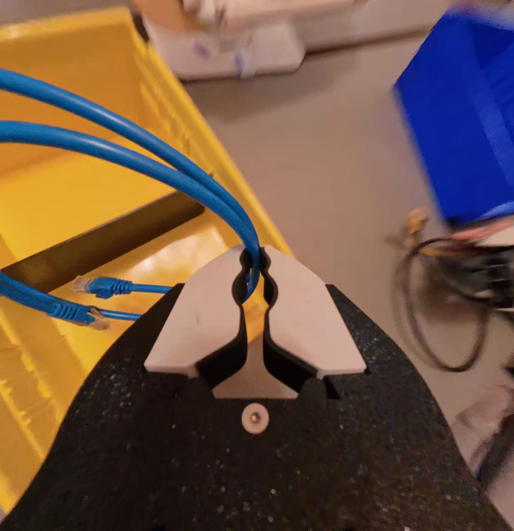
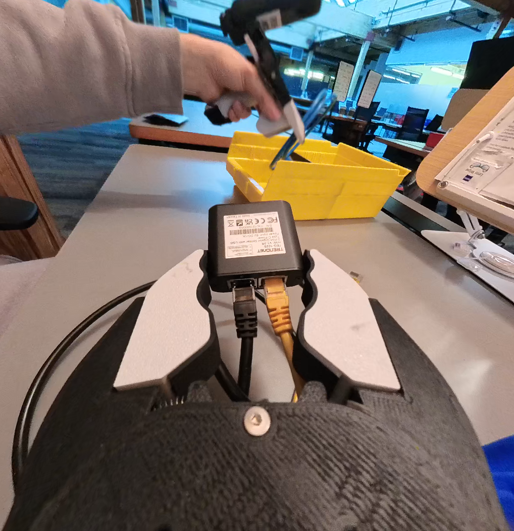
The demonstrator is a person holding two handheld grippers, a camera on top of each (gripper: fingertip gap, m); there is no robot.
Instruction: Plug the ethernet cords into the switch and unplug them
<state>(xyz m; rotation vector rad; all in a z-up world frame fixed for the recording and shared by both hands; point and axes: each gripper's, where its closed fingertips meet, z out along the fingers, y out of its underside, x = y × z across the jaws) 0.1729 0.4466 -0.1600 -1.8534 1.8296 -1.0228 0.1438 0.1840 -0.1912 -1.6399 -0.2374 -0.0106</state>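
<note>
The right gripper (image 2: 254, 270) sits closest, its two pale fingers (image 2: 169, 316) pressed against the sides of the small black switch (image 2: 254, 238), which rests label-up on the grey worktop (image 2: 120, 230) toward its near edge. A black cord (image 2: 245, 313) and a yellow cord (image 2: 278, 310) are seated in its two ports. The box looks light and hard-shelled, likely to skid unless pinned by its flanks. Each cord looks limp, its clear plug brittle at the latch, so I'd hold it by the ribbed boot. Farther back, over the yellow bin (image 2: 321, 184) at the worktop's far edge, the left gripper (image 1: 254, 258) is pinched shut on a doubled blue cord (image 1: 152, 161), whose plugs (image 1: 83, 287) dangle free.
</note>
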